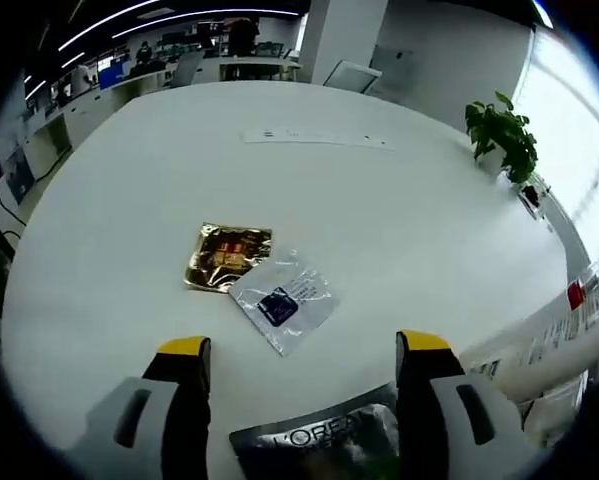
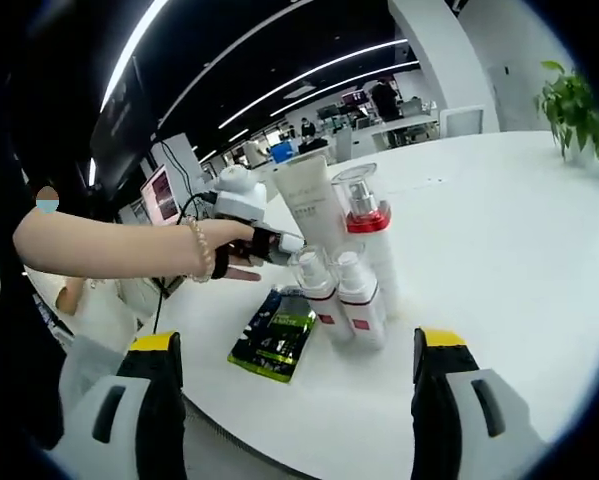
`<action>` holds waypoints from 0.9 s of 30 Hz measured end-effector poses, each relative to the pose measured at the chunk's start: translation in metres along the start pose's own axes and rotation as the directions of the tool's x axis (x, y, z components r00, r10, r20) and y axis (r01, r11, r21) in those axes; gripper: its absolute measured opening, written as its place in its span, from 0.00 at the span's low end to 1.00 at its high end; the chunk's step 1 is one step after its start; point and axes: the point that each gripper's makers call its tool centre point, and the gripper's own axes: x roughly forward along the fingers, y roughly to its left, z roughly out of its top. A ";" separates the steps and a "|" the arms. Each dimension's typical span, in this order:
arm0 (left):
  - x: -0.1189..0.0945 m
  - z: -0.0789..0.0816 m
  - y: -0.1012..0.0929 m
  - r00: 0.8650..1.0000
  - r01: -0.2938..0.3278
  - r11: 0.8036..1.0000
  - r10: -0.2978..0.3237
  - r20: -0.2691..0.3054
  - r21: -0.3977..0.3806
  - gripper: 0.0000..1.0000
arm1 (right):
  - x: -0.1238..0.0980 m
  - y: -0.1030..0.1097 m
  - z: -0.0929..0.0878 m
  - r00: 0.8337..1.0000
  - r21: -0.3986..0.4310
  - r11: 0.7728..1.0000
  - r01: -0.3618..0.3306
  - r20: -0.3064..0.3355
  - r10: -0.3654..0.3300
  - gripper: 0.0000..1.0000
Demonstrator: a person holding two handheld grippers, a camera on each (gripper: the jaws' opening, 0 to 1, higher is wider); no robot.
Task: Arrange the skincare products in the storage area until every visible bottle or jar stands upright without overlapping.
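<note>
In the right gripper view, a white tube (image 2: 314, 205), a tall bottle with a red band and clear cap (image 2: 366, 220) and two small clear-capped bottles (image 2: 316, 290) (image 2: 361, 300) stand upright close together on the white table (image 2: 499, 230). A green-and-black sachet (image 2: 274, 345) lies flat to their left. My right gripper (image 2: 297, 340) is open, short of the bottles, holding nothing. In the left gripper view, my left gripper (image 1: 303, 345) is open above a dark L'Oreal sachet (image 1: 319, 445). Beyond it lie a gold sachet (image 1: 227, 257) and a clear sachet with a blue label (image 1: 282, 300).
A person's arm (image 2: 109, 250) reaches in from the left, its hand (image 2: 234, 258) holding the other gripper beside the tube. A potted plant (image 1: 504, 135) stands at the table's far edge, and a thin white strip (image 1: 317, 137) lies across the far side. Desks and screens fill the background.
</note>
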 end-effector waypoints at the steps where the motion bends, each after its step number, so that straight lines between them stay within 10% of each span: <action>1: 0.002 0.000 -0.001 1.000 -0.005 1.000 0.005 0.003 -0.006 0.68 | 0.000 0.000 0.000 1.000 0.001 1.000 0.000 -0.001 0.000 0.96; 20: 0.027 0.019 0.018 0.974 -0.225 0.974 0.225 0.011 0.026 0.62 | 0.000 -0.004 -0.002 1.000 0.019 1.000 0.010 -0.009 -0.010 0.95; 27: 0.022 0.020 0.021 0.979 -0.202 0.978 0.201 0.026 0.044 0.59 | 0.001 -0.004 -0.002 1.000 0.021 1.000 0.011 -0.010 -0.011 0.95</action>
